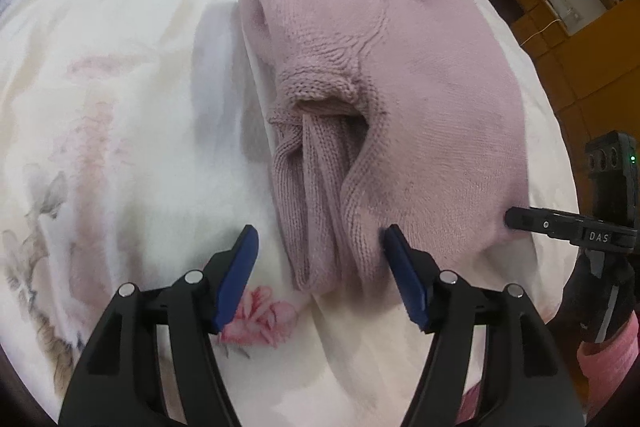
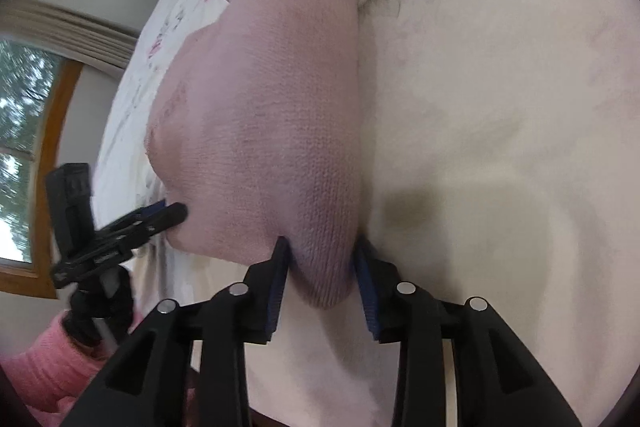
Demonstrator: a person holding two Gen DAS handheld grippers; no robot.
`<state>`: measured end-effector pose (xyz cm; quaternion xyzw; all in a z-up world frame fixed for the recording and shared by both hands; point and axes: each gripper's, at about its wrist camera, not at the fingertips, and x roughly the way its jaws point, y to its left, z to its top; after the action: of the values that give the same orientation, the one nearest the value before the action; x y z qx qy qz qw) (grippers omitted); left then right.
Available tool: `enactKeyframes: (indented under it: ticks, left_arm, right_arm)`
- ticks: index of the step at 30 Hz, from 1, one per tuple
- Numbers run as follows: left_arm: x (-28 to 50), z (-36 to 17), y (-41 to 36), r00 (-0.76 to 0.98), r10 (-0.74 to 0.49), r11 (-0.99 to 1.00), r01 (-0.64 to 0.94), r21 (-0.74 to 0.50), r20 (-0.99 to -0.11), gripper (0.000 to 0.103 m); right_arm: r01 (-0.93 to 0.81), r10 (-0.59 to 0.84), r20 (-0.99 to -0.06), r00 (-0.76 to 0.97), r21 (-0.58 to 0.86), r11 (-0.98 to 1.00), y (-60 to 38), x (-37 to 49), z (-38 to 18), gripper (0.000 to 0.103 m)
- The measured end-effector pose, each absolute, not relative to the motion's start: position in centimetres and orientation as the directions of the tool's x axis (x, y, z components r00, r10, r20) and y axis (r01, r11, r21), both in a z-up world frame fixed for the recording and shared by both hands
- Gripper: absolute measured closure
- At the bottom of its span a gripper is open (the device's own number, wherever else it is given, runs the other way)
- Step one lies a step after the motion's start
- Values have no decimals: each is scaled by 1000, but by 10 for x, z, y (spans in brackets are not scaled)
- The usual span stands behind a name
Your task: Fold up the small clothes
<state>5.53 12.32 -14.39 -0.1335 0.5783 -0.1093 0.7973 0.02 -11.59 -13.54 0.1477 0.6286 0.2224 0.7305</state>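
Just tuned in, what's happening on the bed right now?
A person holds a gripper in each hand over a pink knit garment lying partly folded on a floral bedspread. The left gripper is open, straddling the bunched near edge. The right gripper has its jaws on either side of the other near corner, not visibly clamped. Pink sleeves show behind the grippers.

Each gripper was matte black plastic with two angular arms ending in dark blue pads. The left gripper [image 1: 318, 255] carried round silver pins on its linkages, as did the right gripper [image 2: 322, 267]. White letters "DAS" marked the right gripper's side, near a small green light. The person wore fuzzy pink sleeves [image 2: 48, 367].
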Motion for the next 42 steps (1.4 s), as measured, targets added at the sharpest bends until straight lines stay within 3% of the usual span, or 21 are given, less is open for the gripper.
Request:
enactKeyframes:
  ticks: [1,2,3,11,19,25,42]
  left_arm:
    - [52,-139,124,312,-327,941,21,-338,-892,38]
    - [48,-133,123,318,-326,941,20,-338,-890,38]
    - [44,-126,123,326,-323,942,18,-336,-889,37]
    - [14,-84,120,368,-283,954,17,-298,-886,28]
    - [-21,-45,99,421,-190,978,-2,-211,-887,21]
    - [-40,-24,91,445,-165,982,-5,-187,-880,13]
    - [-79,11,85,481,-96,990,-43,-133,-872,13]
  right_arm:
    - [-147,483,-866,127,465,873,-113,-1,-130,58]
    - [-152,446,-882,151,425,892,-112,-5,-122,42]
    - [-157,425,-889,171,401,902,-112,-8,-116,37]
    - [-174,265,-924,276,223,959,-110,-41,-74,16]
    - [-155,227,-916,331,184,971,-111,-69,-40,14]
    - [-148,178,-911,373,131,980,-106,-89,-14,4]
    - [-136,68,-895,442,8,991,-85,-123,29,4]
